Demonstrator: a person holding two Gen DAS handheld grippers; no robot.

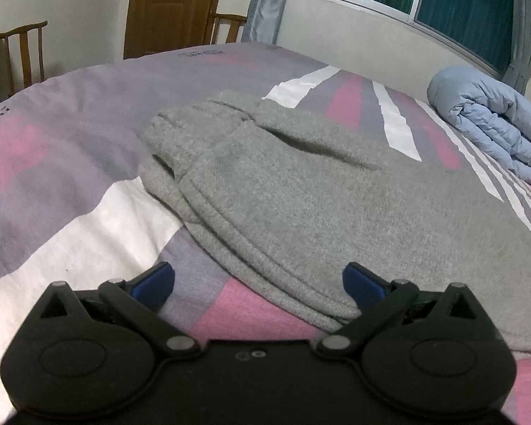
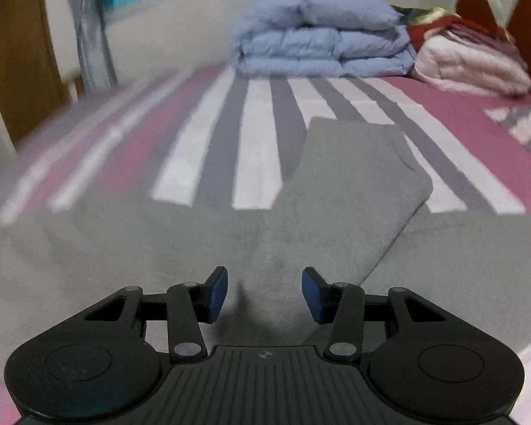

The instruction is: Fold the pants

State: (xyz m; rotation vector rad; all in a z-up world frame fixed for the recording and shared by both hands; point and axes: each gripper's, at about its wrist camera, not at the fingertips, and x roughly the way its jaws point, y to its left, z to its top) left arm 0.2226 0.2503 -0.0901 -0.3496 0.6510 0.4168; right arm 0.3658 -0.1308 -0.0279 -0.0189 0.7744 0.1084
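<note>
Grey fleece pants [image 1: 283, 191] lie folded over on the striped bedsheet [image 1: 53, 163], their layered edges stacked toward the near side. My left gripper [image 1: 258, 285] hovers at that near folded edge, jaws wide open; the cloth's edge runs between the blue pads [image 1: 361, 287] without being pinched. In the right wrist view the pants [image 2: 336, 194] spread under and ahead of my right gripper [image 2: 265, 294], with a folded flap rising to the right. Its jaws stand partly open just above the fabric, and nothing is caught between the pads [image 2: 217, 294].
A folded light-blue duvet [image 2: 322, 35] sits at the far end of the bed, also seen as a duvet [image 1: 495, 120] at right. A pink and white blanket pile [image 2: 470, 60] lies beside it by the headboard [image 2: 527, 17]. Wooden chairs [image 1: 21, 53] and a door [image 1: 170, 7] stand beyond the bed.
</note>
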